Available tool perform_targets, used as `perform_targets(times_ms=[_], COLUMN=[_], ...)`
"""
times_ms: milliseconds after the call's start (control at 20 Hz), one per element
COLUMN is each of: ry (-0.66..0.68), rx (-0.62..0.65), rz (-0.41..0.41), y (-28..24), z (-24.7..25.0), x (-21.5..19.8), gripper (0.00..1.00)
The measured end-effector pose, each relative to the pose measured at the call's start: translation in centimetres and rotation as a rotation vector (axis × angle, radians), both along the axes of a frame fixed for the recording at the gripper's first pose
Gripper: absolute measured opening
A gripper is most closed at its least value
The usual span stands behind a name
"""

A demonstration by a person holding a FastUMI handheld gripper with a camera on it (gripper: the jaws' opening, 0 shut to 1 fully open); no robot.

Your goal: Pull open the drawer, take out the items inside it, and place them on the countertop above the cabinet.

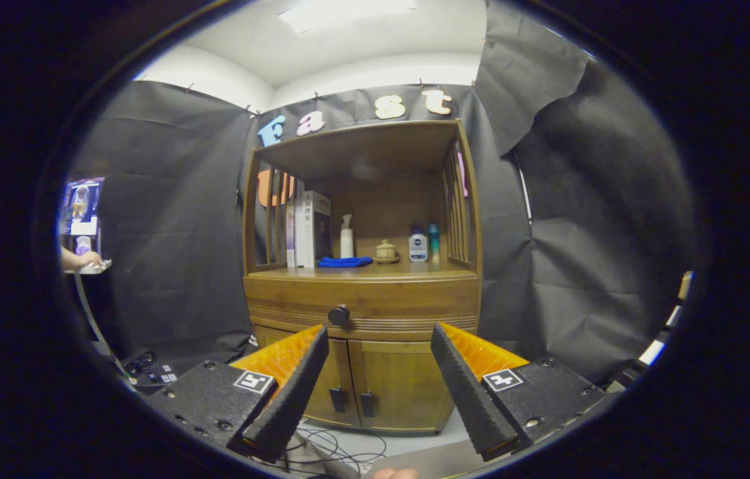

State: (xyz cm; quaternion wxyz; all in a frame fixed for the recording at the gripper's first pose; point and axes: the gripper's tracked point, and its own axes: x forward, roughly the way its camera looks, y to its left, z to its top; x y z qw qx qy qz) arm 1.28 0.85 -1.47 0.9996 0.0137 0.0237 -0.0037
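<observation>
A wooden cabinet [362, 293] stands ahead against the black cloth wall. Its drawer [388, 301] is shut, with a dark round knob [339, 315] on the front, left of centre. The countertop [375, 271] above the drawer carries books [308, 229], a white spray bottle [347, 236], a blue cloth [344, 262], a small lidded pot [385, 251] and two bottles [424, 244]. My gripper [380, 336] is open, well short of the cabinet, with nothing between its fingers. The knob sits just above and beyond the left fingertip [319, 336].
Two lower doors [375, 386] with dark handles sit under the drawer. Cables [338, 452] lie on the floor in front. A person's hand [79, 259] rests at a small stand far to the left. Slatted side rails enclose the countertop shelf.
</observation>
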Motion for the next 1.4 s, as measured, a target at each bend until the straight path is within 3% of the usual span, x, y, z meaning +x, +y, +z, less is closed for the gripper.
perform_targets(times_ms=[200, 500, 1000, 1400], ry=[0.07, 0.091, 0.156, 0.183], rx=[-0.002, -0.059, -0.098, -0.149], rz=[0.001, -0.006, -0.055, -0.067], y=[2.5, 5.8, 6.7, 6.9], z=[-2.2, -3.9, -7.3, -8.3], x=[2.4, 9.6, 21.0, 25.0], gripper=[0.99, 1.0, 1.0, 1.0])
